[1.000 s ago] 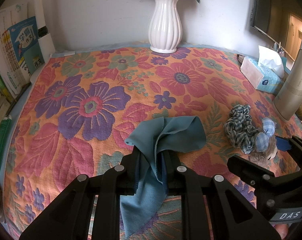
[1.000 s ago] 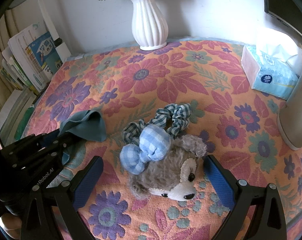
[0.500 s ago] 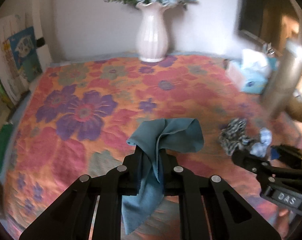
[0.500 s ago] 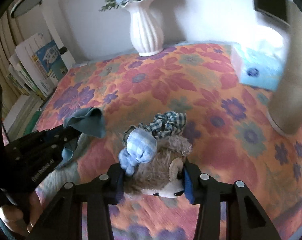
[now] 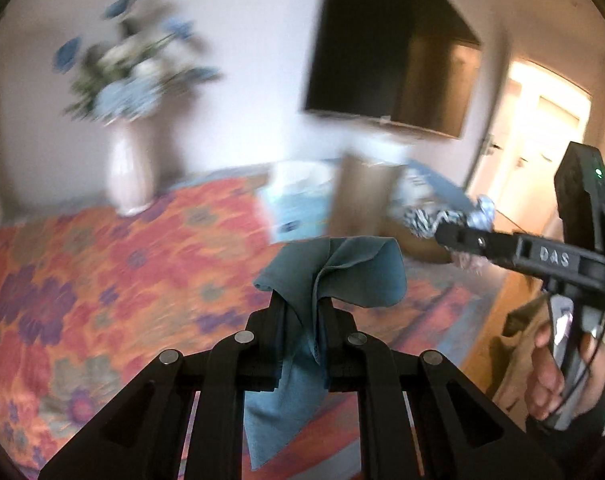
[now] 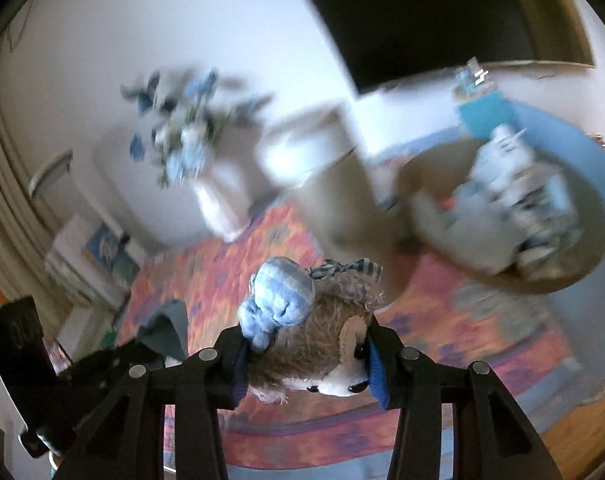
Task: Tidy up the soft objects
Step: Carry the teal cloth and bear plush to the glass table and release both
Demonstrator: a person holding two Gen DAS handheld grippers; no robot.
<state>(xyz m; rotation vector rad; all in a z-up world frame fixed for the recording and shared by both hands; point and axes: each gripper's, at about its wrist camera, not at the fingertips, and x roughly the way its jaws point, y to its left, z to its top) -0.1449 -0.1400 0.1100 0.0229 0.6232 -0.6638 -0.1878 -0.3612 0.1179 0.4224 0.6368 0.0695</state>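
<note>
Left fingers (image 5: 302,312): I had them pinched tight on the teal cloth (image 5: 334,272).
Right fingers (image 6: 306,354): I had them clamping the plush toy (image 6: 314,344).

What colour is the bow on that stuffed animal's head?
The bow is light blue and white gingham, seen best in the right wrist view, atop the brown plush toy.

We see a plain teal square of cloth (image 5: 334,276), a brown-furred plush toy with a cream muzzle (image 6: 322,356) wearing a pale blue checked fabric bow (image 6: 280,300), a dark-and-white gingham scrunchie (image 5: 420,220), an orange table cover with red and purple flowers (image 5: 82,280), and a white ribbed vase (image 5: 128,172).
</note>
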